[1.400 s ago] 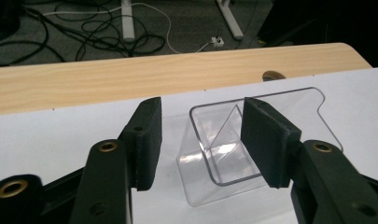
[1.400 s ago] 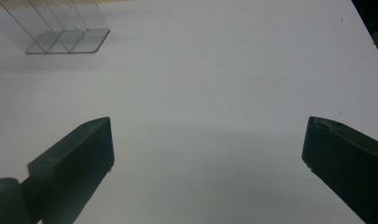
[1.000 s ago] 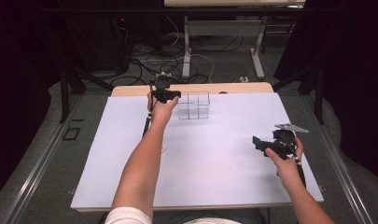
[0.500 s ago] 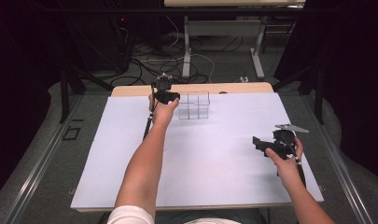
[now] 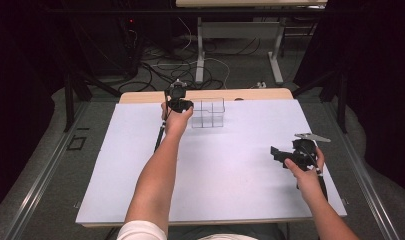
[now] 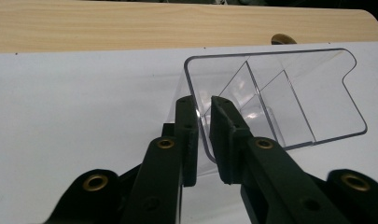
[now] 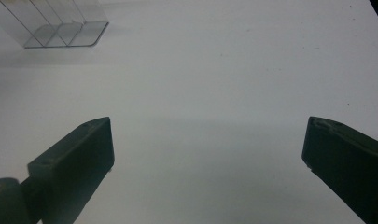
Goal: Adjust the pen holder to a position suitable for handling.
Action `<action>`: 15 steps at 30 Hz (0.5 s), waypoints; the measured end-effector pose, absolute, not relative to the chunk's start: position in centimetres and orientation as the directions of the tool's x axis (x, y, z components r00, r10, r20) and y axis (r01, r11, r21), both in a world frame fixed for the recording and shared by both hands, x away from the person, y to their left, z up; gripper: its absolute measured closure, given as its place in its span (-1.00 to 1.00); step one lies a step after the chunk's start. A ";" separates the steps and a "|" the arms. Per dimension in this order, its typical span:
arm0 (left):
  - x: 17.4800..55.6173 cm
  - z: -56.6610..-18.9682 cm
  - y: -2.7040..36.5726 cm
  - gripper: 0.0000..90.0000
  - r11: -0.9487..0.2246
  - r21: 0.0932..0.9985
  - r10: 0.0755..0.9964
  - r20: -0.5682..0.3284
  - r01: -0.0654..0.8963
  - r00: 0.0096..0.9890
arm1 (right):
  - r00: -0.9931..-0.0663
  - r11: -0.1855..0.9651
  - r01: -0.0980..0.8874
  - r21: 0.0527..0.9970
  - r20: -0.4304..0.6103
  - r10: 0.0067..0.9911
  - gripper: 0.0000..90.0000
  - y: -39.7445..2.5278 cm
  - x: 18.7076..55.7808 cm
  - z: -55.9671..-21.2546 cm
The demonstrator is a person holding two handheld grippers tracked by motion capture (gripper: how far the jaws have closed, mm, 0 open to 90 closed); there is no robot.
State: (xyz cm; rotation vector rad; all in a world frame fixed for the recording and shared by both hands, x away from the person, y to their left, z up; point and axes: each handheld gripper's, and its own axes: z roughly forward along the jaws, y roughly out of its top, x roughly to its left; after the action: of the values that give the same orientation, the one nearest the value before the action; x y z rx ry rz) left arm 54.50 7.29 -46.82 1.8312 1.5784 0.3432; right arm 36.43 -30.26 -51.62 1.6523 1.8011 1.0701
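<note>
Left gripper view: left gripper (image 6: pixel 203 123) clenched on clear divided box (image 6: pixel 289 93) wall, right gripper (image 7: pixel 207 154) released.

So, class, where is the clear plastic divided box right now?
In the high view, the clear plastic divided box sits at the white sheet's far edge, just right of the left gripper, whose jaws pinch its near wall.

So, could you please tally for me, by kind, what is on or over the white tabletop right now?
Clear plastic divided organizer: 1, its wall pinched by the left gripper
Black two-jaw grippers: 2, counting the open right gripper
Total: 3
</note>
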 end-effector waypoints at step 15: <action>54.3 -46.7 6.9 0.92 0.007 0.633 0.957 -0.228 0.774 0.178 | -0.169 -0.025 0.609 0.793 0.160 0.973 -0.96 -30.3 36.5 -51.7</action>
State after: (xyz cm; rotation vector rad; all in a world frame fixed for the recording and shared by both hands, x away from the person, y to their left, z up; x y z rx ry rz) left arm 54.31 6.95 -46.72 1.8048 1.6353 0.3586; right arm 36.47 -30.28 -51.68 1.6500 1.8069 1.0680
